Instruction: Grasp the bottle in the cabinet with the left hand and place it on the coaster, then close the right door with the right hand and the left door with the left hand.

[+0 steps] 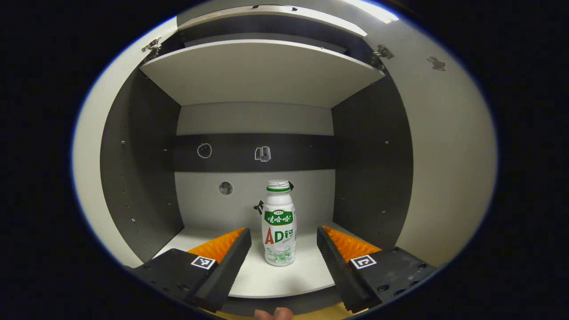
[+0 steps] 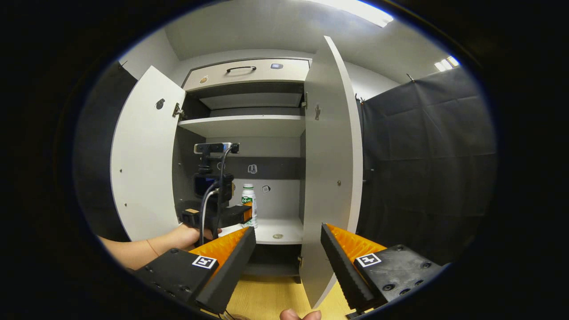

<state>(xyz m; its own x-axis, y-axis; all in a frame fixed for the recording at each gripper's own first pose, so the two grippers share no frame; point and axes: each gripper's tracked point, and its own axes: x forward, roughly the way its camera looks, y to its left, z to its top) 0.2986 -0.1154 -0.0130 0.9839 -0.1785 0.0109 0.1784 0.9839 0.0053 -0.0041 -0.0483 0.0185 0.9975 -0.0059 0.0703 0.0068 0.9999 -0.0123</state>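
Bottle (image 1: 279,224) of white plastic, a small yoghurt-style drink with a green band at the neck, stands upright on the lower shelf (image 1: 275,275) of the open cabinet, toward the middle and a little back from the front edge, with nothing touching it. Its label carries green and red printing with large letters over a small green scene near the base. The left gripper (image 1: 283,242) is released, its two fingers spread wide and reaching into the compartment so that the bottle stands in the gap between them, apart from both; that lineup suits a straight push forward and a squeeze on the bottle's waist, which I judge to be the step in hand. In the right gripper view the same left gripper (image 2: 231,215) appears from behind, held by a hand (image 2: 189,235) with a bare forearm, its tips close to the bottle (image 2: 249,204). The right gripper (image 2: 288,244) is also released, fingers apart and holding nothing, hanging back outside the cabinet, probably waiting for its turn at the door. The left door (image 2: 142,155) is swung wide, and the right door (image 2: 331,169) stands open edge-on just ahead of the right gripper. A drawer (image 2: 246,73) with a dark handle sits above the shelves.
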